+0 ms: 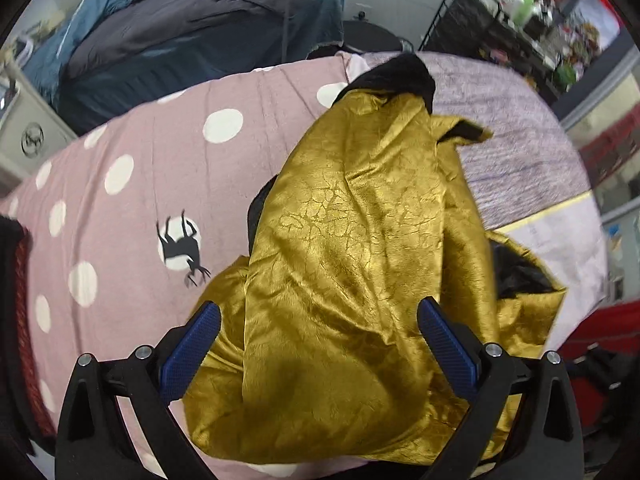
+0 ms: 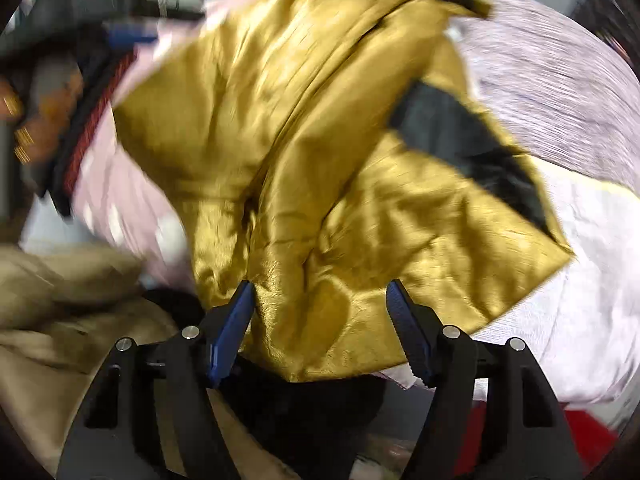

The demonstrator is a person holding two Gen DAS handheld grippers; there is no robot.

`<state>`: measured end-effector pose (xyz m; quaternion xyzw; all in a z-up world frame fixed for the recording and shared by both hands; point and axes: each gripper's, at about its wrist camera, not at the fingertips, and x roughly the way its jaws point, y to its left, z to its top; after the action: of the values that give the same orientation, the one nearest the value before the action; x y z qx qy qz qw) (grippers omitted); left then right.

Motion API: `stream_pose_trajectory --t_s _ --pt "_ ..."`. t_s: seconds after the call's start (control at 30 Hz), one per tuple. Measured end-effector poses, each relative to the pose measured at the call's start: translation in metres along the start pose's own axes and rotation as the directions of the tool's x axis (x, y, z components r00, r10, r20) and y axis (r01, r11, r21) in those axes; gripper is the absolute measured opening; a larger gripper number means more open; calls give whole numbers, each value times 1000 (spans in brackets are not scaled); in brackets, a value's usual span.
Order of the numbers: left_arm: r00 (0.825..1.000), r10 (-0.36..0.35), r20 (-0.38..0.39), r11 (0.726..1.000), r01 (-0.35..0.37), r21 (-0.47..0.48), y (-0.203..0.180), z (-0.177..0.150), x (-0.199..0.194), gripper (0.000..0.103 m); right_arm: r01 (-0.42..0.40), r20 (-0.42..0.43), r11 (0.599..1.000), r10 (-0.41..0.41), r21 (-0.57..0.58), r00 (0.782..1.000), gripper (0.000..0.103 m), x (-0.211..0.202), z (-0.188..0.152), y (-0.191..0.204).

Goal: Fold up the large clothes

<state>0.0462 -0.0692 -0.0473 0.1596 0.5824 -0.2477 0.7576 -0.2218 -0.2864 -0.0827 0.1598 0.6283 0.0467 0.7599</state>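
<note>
Both pairs of jaws gape wide and empty: left gripper (image 1: pixel 318 328) and right gripper (image 2: pixel 320 300) hover over the gold garment's (image 1: pixel 352 240) near hem, its length running away from them.

Motion blur smears the right wrist view; the crumpled shiny gold garment (image 2: pixel 320 160) hides the bed beneath.

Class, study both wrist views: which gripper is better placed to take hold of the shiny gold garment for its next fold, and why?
Probably the right gripper: its open jaws hang at the shiny gold garment's near hem, an edge easy to pinch. The left gripper, also open, hangs over the bunched middle.
</note>
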Motion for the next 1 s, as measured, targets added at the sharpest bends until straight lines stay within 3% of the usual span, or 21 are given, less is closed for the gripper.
stream_pose_trajectory --t_s 0.1,0.13,0.17,0.23,0.3,0.4,0.47,0.63,0.73,0.8,0.87,0.9,0.93,1.0 --pt "989 146 -14 989 -146 25 1 2 23 97 6 73 997 -11 71 997 68 -18 11 -15" --pt "986 163 -37 987 -163 12 9 1 30 97 10 101 996 -18 85 995 68 -24 15 -18" --pt "989 136 -56 990 -137 -14 19 -2 34 97 5 117 996 -16 92 993 68 -34 22 -18" --pt "994 -18 -111 994 6 -109 40 -12 47 94 -15 157 995 -1 99 988 68 -41 28 -22" --pt "975 -141 -169 981 116 -153 48 -27 59 76 -31 175 995 14 98 985 69 -37 36 -24" --pt "942 -276 -192 956 248 -155 35 -55 63 28 -32 183 996 16 86 983 68 -30 60 -22" --pt "928 -309 -208 949 285 -135 21 -73 61 13 -58 200 996 42 72 979 68 -25 81 -20" --pt "934 -276 -227 955 293 46 -19 -112 43 7 -122 203 992 128 -38 971 68 -24 151 9" --pt "937 -265 -227 955 287 68 -19 -124 36 6 -97 161 978 127 -186 979 69 -12 203 55" --pt "938 -266 -224 957 284 51 -15 -129 32 6 -63 115 950 103 -307 988 70 7 236 97" --pt "941 -266 -210 961 276 20 -9 -134 28 6 20 72 903 12 -428 997 75 36 260 142" --pt "942 -266 -203 962 273 3 -9 -140 25 6 57 47 869 -39 -491 998 83 54 268 162" --pt "944 -265 -198 964 267 -16 -6 -143 24 6 97 5 819 -114 -565 993 83 83 275 184" --pt "947 -260 -187 966 256 -49 0 -151 20 6 169 -52 737 -267 -654 962 83 132 272 208"
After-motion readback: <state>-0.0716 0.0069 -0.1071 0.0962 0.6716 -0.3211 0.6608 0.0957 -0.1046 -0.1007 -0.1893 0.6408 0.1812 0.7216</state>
